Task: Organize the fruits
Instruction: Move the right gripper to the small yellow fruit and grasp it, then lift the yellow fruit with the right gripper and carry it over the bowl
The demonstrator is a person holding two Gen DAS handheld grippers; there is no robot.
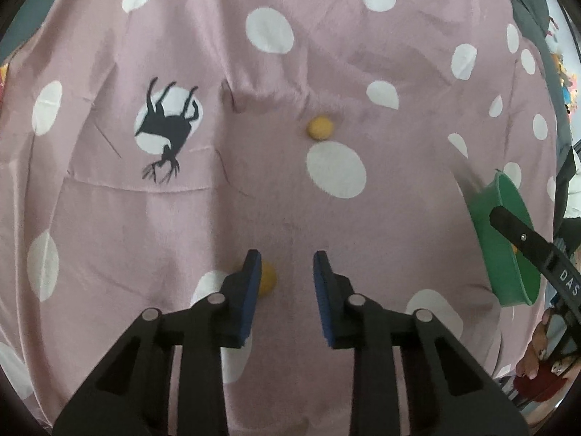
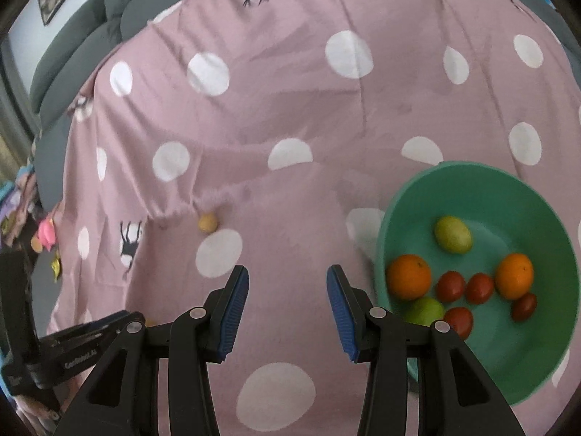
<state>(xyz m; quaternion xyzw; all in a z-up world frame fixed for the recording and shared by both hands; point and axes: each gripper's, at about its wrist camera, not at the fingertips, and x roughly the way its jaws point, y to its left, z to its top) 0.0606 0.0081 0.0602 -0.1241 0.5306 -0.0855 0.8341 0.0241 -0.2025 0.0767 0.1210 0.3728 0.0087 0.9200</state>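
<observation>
While hidden leftward, bowl [image 2: 508, 196] shows 2 oranges [image 2: 408, 276].

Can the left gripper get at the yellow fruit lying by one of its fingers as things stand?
Probably yes. The yellow fruit lies bare on the cloth, half hidden behind one side of the left gripper, not between the jaws. A small sideways shift should line it up.

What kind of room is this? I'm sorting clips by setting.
Probably a bedroom or living room at home: a pink spotted sheet covers a soft surface, grey cushions sit behind it, and a green bowl holds fruit.
</observation>
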